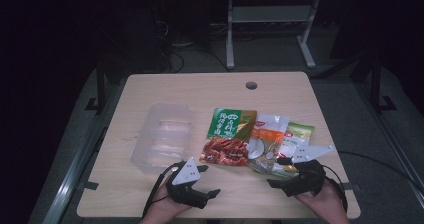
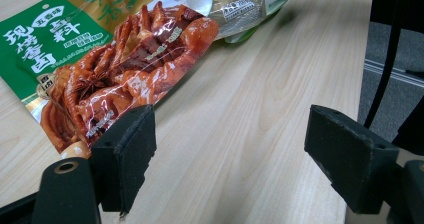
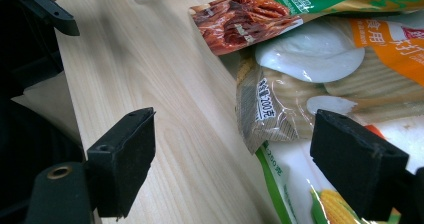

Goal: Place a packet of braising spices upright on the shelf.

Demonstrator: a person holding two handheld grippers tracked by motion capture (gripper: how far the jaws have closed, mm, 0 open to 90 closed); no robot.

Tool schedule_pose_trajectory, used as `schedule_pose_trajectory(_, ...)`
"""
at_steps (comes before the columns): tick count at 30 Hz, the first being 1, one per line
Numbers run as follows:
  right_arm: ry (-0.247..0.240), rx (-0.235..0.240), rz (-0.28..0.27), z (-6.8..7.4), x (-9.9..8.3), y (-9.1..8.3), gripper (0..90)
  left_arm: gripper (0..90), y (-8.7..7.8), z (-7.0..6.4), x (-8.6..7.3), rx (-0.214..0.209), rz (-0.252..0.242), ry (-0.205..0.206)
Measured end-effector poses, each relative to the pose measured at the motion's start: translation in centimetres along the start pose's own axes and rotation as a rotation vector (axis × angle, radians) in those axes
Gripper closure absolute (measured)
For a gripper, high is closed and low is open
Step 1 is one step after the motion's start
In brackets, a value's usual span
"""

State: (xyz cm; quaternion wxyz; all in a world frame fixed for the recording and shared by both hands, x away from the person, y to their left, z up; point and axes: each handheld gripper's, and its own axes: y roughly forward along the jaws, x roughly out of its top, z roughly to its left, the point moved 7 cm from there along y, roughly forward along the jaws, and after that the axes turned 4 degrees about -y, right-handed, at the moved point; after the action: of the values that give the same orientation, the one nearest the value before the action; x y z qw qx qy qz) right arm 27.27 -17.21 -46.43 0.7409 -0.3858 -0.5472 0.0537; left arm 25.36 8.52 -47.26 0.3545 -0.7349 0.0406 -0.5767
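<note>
Wood bare btwn open L gripper (image 2: 230, 149) & red packet (image 2: 125, 69).

Tabletop (image 1: 150, 189): pale wood-grain laminate, smooth, matt w/ slight sheen. Spice-mix pouch (image 2: 100, 59): glossy crinkled plastic film, clear window. Orange-label pouch (image 3: 310, 79): shiny plastic, wrinkled. Corn-print pouch (image 3: 300, 194): glossy film. Clear tray (image 1: 162, 136) nr left edge: thin transparent plastic. Jaw pads: black, matt, rubbery, scuffed.

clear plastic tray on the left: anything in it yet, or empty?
Empty. In the high view the clear tray shows only its bare ribbed bottom; the three packets, including the green-and-red one, lie beside it on the table.
</note>
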Motion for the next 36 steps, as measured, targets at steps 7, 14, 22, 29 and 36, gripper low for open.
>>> schedule_pose_trajectory(7, 0.003, -0.007, -0.007, -0.4, 0.5, 0.2, 17.8, 20.4, -0.1, 0.1, 0.0, 0.002, -0.001, 0.001)
schedule_pose_trajectory(14, 0.028, -0.011, -0.007, -1.1, 1.4, 0.6, 17.8, 20.4, -0.1, 0.1, 0.1, 0.001, -0.003, 0.006)
schedule_pose_trajectory(22, 0.03, -0.044, 0.003, -2.3, 3.5, 1.1, 18.0, 20.4, 0.1, 0.1, 0.2, 0.002, -0.002, 0.008)
schedule_pose_trajectory(29, 0.044, -0.052, 0.019, -3.3, 5.8, 2.2, 18.7, 20.6, 0.1, 0.1, 0.2, 0.002, -0.001, 0.008)
schedule_pose_trajectory(36, 0.082, -0.044, 0.054, -4.8, 7.9, 4.2, 19.9, 20.8, 0.1, 0.2, 0.3, 0.008, -0.006, 0.01)
